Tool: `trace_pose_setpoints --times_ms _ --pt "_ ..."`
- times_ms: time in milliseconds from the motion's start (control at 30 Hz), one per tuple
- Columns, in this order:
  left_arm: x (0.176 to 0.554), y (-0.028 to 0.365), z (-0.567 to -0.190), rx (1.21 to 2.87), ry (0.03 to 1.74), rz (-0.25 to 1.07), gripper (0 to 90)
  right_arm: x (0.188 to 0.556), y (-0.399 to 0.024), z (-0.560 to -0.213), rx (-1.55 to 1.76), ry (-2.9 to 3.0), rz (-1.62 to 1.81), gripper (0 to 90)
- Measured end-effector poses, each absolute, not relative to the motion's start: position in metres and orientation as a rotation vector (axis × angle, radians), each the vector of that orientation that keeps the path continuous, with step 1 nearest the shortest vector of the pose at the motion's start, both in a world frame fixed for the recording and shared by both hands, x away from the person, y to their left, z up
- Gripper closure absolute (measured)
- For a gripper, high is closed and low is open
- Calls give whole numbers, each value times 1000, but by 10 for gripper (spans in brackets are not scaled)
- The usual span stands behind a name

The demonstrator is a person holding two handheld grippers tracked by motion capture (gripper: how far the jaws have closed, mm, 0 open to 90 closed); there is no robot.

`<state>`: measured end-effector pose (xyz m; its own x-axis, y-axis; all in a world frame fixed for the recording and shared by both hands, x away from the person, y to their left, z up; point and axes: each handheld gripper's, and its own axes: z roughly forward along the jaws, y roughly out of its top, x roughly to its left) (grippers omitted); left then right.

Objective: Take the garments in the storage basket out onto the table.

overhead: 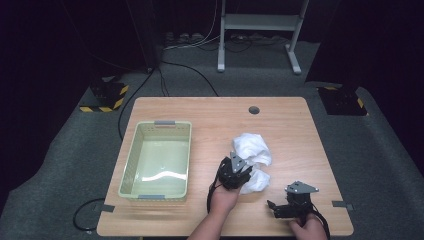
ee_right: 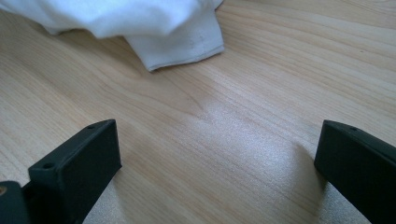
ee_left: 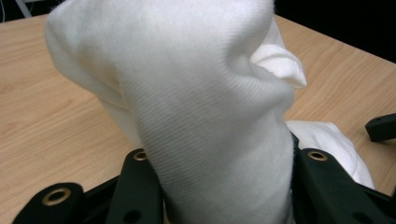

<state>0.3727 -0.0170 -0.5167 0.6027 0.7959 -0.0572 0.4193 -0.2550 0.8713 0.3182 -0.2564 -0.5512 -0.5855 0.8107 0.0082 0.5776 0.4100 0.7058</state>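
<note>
Your left gripper (overhead: 242, 170) has its fingers (ee_left: 140, 186) pinching a bunched fold of the white cloth (overhead: 253, 160), lying right of centre on the tabletop (overhead: 210, 115). It's light, limp and droops, so grip thick folds. Crumpled, it runs lower right to upper left. Your right gripper (overhead: 271, 206) fingers (ee_right: 77, 165) are spread, empty.

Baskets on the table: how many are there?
1. The pale green basket sits on the left half of the wooden table, apart from the white cloth held in the left gripper. Nothing suggests another is hidden.
</note>
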Motion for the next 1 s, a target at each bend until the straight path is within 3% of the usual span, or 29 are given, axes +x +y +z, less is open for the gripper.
trace_pose_setpoints --times_ms 1000 --pt "383 -24 -542 1975 1033 414 546 318 -256 -551 1196 2338 974 1"
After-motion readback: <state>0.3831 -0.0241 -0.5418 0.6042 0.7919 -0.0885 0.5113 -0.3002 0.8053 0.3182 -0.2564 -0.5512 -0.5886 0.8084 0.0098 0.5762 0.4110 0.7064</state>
